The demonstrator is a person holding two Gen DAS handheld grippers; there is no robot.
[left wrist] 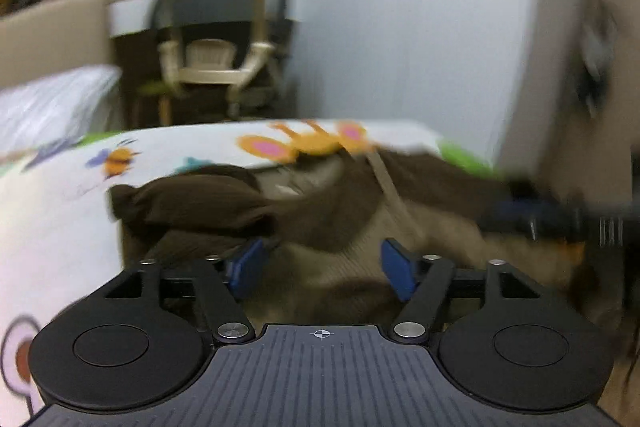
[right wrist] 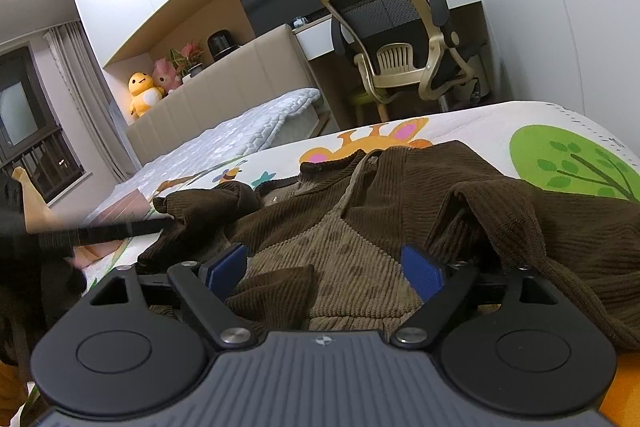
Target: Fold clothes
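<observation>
A brown corduroy garment with a lighter tan front panel lies crumpled on a cartoon-print sheet. Its collar points away from me and a sleeve is bunched at the right. My right gripper is open, its blue pads either side of the tan panel at the garment's near edge. In the blurred left wrist view the same garment lies ahead. My left gripper is open over its near edge, holding nothing. The other gripper shows as a dark blur at the right.
An office chair and a desk stand beyond the sheet. A bed with a grey quilt and a padded headboard lies at the left. A white wardrobe stands at the right. Plush toys sit on a shelf.
</observation>
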